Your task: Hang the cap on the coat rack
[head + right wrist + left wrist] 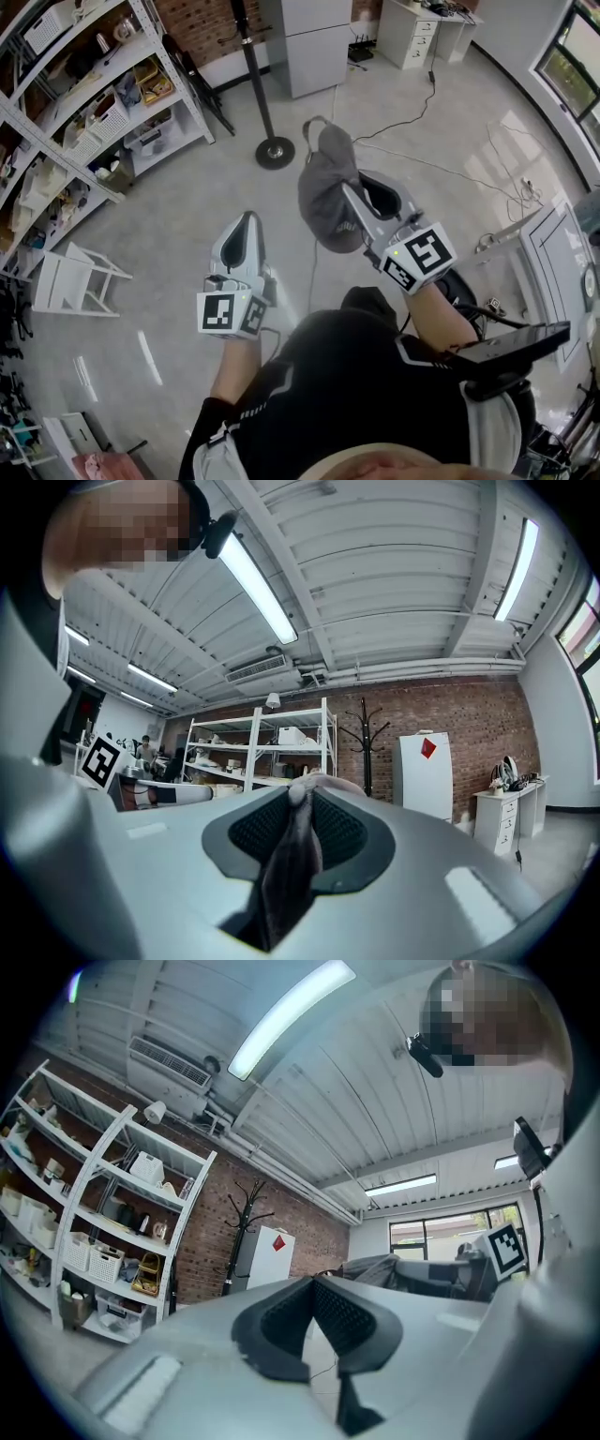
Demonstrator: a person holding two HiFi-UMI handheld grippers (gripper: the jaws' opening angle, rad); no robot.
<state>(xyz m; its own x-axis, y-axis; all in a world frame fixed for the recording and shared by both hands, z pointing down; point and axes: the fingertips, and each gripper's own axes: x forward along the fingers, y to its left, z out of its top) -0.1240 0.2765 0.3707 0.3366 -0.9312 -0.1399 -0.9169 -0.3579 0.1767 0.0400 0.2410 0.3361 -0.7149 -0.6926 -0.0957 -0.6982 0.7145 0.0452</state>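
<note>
A grey cap (325, 187) hangs from my right gripper (351, 192), which is shut on its fabric; in the right gripper view the grey cloth (292, 855) is pinched between the two black pads. The black coat rack (255, 80) stands ahead on its round base (275, 152), just left of and beyond the cap. Its hooked top shows against the brick wall in the right gripper view, coat rack (367, 742), and in the left gripper view, coat rack (246, 1218). My left gripper (247, 225) is held lower left of the cap, jaws shut with nothing between them (313, 1288).
White shelving (84, 103) full of bins lines the left side. A white cabinet (317, 42) stands beyond the rack, white drawers (412, 33) at the far right. A small white frame (75, 281) lies on the floor left. Cables (450, 169) run across the floor on the right.
</note>
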